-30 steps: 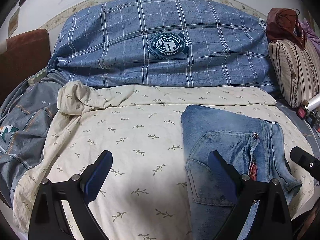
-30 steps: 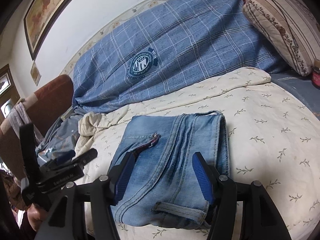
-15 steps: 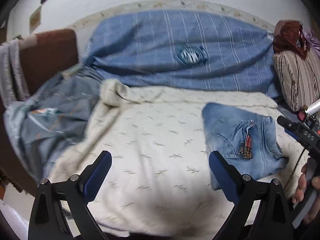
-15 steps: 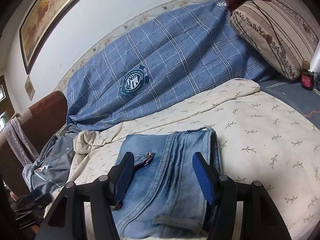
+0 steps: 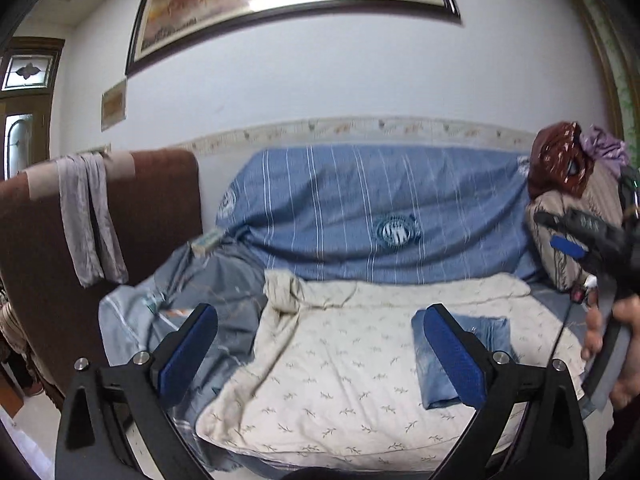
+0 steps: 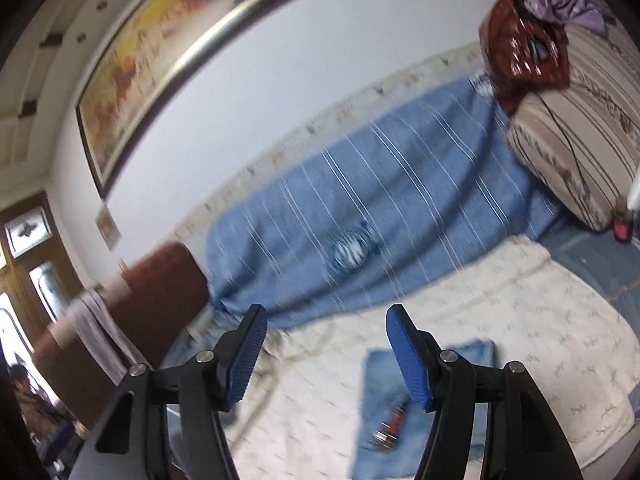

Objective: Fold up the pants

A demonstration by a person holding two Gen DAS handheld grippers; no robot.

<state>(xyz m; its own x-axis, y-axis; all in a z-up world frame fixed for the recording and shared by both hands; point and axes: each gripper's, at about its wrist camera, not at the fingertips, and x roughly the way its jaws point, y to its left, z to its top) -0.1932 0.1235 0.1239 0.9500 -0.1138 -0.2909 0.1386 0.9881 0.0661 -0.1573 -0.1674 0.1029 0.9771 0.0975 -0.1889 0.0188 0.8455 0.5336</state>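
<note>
Left hand-held gripper (image 5: 320, 356) had just been widening, jaws fully apart, nothing between; right hand-held gripper (image 6: 326, 354) likewise gaped empty. Beyond them the pants (image 5: 488, 336) lay folded on the bed (image 5: 340, 392) — soft, moderately heavy denim; best pinched at the thick waistband edge.

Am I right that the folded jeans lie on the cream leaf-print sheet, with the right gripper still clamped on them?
Not quite: the right gripper is open and holds nothing, as the right wrist view shows. The folded jeans do lie on the cream leaf-print sheet.
</note>
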